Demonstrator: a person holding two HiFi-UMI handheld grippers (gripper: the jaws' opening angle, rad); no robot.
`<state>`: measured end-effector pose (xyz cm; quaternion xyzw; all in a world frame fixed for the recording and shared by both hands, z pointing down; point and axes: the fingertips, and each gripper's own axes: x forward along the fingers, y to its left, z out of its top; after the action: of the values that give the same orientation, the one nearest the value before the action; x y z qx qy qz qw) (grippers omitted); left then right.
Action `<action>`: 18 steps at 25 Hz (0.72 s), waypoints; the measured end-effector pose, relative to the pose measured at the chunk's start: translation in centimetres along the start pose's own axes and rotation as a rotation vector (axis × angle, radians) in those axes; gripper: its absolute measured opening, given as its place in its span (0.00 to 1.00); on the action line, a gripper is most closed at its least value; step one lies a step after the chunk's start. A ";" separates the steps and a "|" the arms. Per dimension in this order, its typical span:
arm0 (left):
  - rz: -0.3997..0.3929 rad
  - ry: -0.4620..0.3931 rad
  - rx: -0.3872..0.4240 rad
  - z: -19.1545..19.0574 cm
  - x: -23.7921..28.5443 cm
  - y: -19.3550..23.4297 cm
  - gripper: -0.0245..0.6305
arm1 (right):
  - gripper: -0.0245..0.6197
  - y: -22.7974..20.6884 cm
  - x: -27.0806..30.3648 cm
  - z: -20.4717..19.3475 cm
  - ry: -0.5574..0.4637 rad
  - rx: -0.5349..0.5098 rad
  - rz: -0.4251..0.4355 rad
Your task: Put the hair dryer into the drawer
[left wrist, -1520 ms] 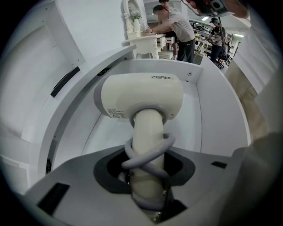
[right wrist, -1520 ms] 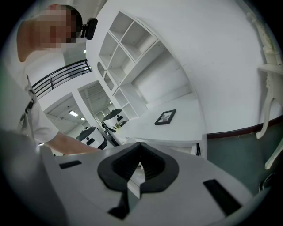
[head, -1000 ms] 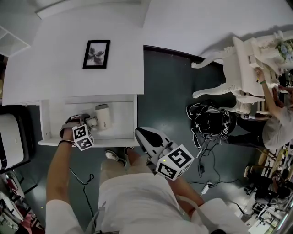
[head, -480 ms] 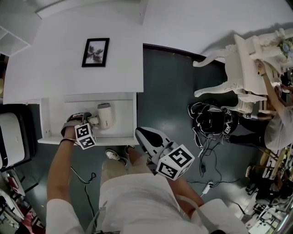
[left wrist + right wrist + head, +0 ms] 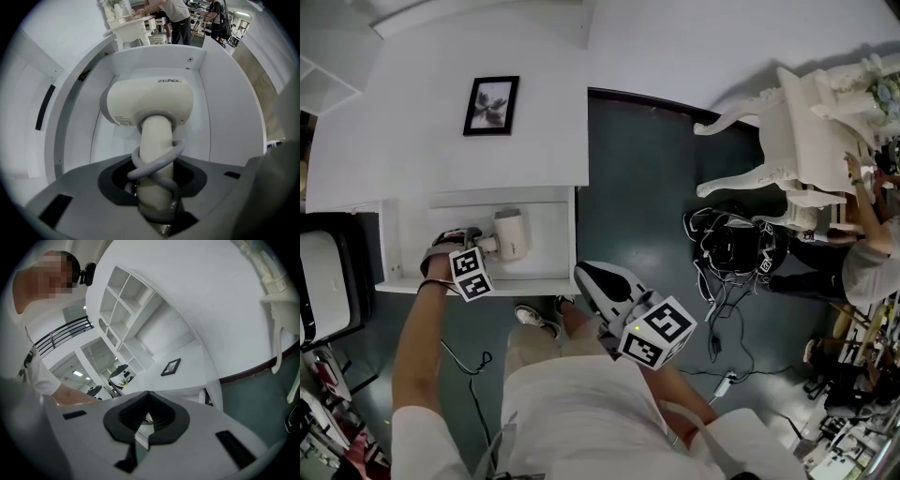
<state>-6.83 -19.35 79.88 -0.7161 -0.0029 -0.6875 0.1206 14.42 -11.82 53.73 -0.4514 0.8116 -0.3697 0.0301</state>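
Left gripper (image 5: pixel 155 190) points down, jaws clamped on the handle of the hair dryer (image 5: pixel 150 103). A grey cord (image 5: pixel 157 161) is wound round that handle. The dryer body sits inside the open white drawer (image 5: pixel 555 255), left of its middle; contact with the drawer floor is unclear. Right gripper (image 5: pixel 602 282) is pinched together with nothing in it, held off the drawer's right front corner over the dark floor (image 5: pixel 647 187). A framed picture (image 5: pixel 491 105) lies on the white cabinet top (image 5: pixel 412 155) behind the drawer.
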 end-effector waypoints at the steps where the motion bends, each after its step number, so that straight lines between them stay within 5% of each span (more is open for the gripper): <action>1: 0.000 0.004 -0.002 0.0 0.1 0.0 0.29 | 0.05 0.0 0.0 -0.1 -0.001 0.001 0.002; 18: -0.029 0.046 -0.005 -0.8 1.0 -0.3 0.30 | 0.05 0.4 -1.2 -1.5 -0.003 0.028 -0.016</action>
<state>-7.61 -19.33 80.90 -0.7005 -0.0090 -0.7053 0.1088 14.23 -9.90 54.22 -0.4581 0.8025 -0.3806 0.0348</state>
